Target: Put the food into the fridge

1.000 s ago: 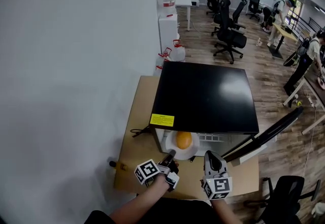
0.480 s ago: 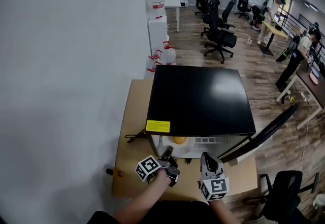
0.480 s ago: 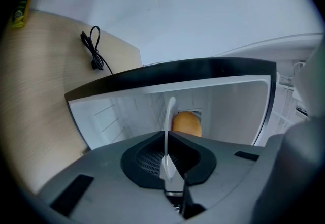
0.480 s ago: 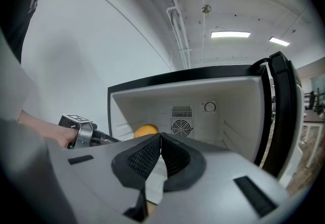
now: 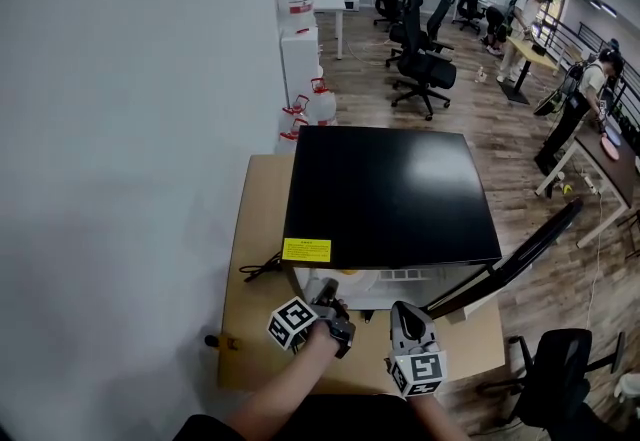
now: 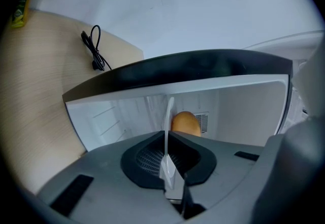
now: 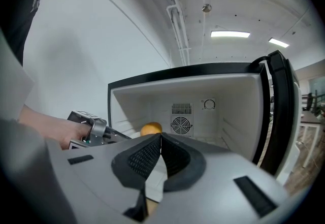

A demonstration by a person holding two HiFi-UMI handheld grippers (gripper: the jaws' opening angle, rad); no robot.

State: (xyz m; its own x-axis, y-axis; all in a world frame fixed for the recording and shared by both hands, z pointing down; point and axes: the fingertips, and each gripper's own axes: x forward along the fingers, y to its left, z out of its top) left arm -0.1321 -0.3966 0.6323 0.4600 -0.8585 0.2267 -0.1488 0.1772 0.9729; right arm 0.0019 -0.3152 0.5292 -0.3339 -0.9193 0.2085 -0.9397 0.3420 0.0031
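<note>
In my head view the small white fridge with a flat black top [image 5: 385, 194] hides its own inside. The top covers the compartment, so the food does not show there at all. The fridge stands on the light wooden tabletop [image 5: 255, 229], and its black door [image 5: 520, 254] is swung open to the right. The left claw [image 5: 325, 291] reaches under the near edge of the top, where I lose its tips. The right claw [image 5: 404, 317] hangs just to its right, in front of the opening.

The left gripper view fills that gap. There the left claw pinches the rim of a thin white plate [image 6: 168, 116], which I see only edge-on as a pale sliver. The round orange fruit [image 6: 185, 123] sits just right of the sliver, inside the fridge. The claw body hides its underside, so I cannot see what it rests on.

The right gripper view shows that claw's jaws pressed together with nothing between them. Past them I get the compartment the other views lack: a round fan grille [image 7: 181, 125] and a dial [image 7: 208, 104] on the far wall, with the fruit left of the grille. A hand [image 7: 45, 126] comes in from the left edge, partly cut off.
</note>
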